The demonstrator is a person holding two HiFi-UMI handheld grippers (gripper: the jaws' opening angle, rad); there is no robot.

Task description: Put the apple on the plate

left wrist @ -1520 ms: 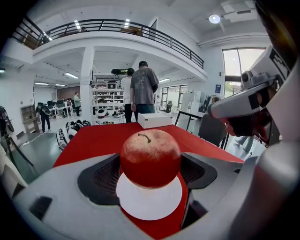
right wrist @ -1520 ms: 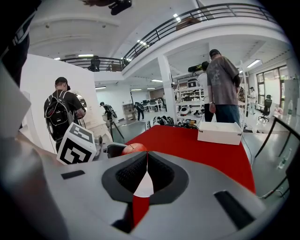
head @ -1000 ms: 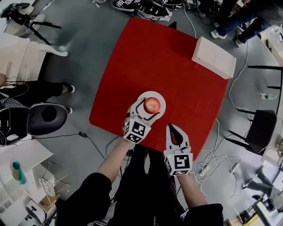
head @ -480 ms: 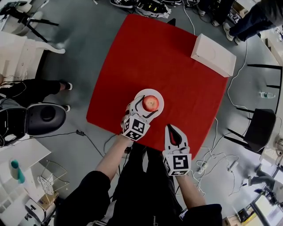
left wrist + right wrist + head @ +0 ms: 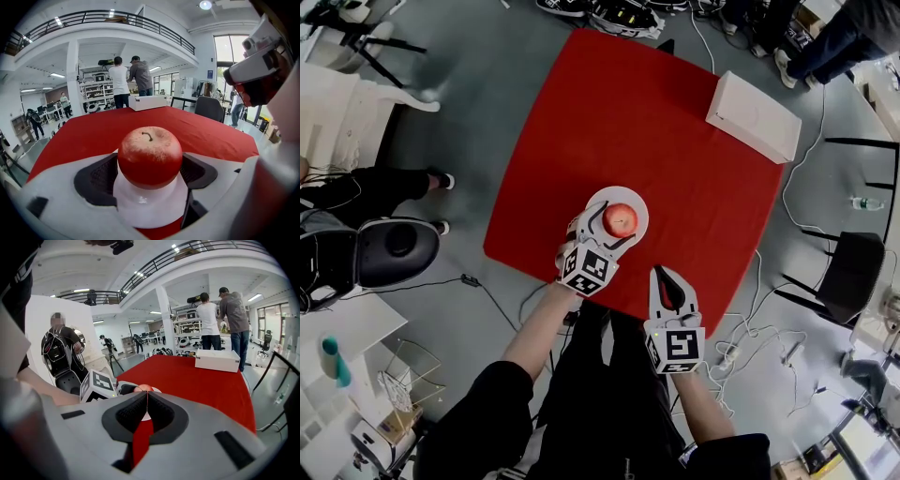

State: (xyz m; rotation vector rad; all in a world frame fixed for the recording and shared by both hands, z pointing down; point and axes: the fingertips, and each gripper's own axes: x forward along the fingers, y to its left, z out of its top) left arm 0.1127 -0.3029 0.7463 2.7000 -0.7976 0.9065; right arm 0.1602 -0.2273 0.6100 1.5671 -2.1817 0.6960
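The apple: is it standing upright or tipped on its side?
Upright: the apple has its stem pointing up, base on the white plate.

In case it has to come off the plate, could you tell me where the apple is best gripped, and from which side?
Probably across its widest middle, coming in low from the person's side, as the left gripper does: the apple stands stem-up on the plate.

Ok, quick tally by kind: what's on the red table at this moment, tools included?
apple: 1
plate: 1
white box: 1
tool: 2, the left tool and the right tool
Total: 5
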